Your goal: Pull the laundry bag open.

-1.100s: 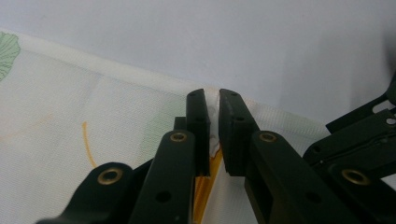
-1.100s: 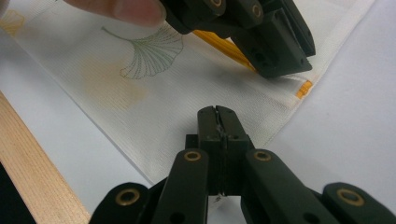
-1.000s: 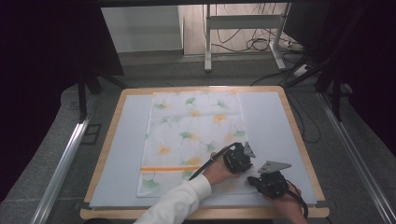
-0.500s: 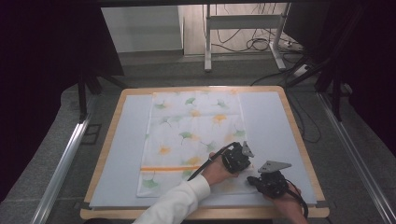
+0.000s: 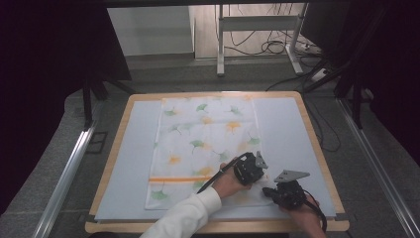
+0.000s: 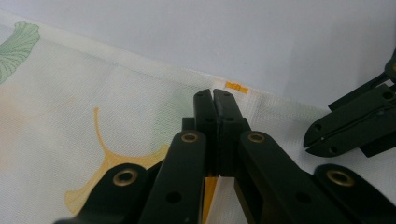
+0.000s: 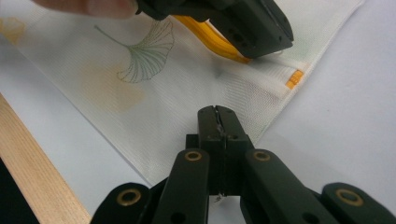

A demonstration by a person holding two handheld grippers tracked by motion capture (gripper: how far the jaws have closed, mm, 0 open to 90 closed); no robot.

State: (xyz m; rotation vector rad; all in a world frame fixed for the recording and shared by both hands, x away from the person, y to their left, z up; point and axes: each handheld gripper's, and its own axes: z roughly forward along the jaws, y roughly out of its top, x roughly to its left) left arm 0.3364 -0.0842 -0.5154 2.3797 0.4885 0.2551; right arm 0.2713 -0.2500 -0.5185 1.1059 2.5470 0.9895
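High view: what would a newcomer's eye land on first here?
Most likely the white cloth printed with green and orange ginkgo leaves, spread flat on the pale blue mat of the wood-edged table. Next, the left gripper and right gripper, close together at the cloth's near right corner. Both sets of jaws are shut at the cloth's hem, the left beside the orange stripe.

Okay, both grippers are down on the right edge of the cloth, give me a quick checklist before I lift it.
1. Left gripper jaws shut at the cloth edge by the orange stripe: ok.
2. Cloth actually pinched between the left jaws: cannot tell.
3. Right gripper jaws shut at the near right corner: ok; fabric pinched: cannot tell.
4. Grippers apart, not touching: ok.
5. Cloth lying flat on the mat: ok.
6. Cables clear of the cloth: not ok, the left cable crosses it.
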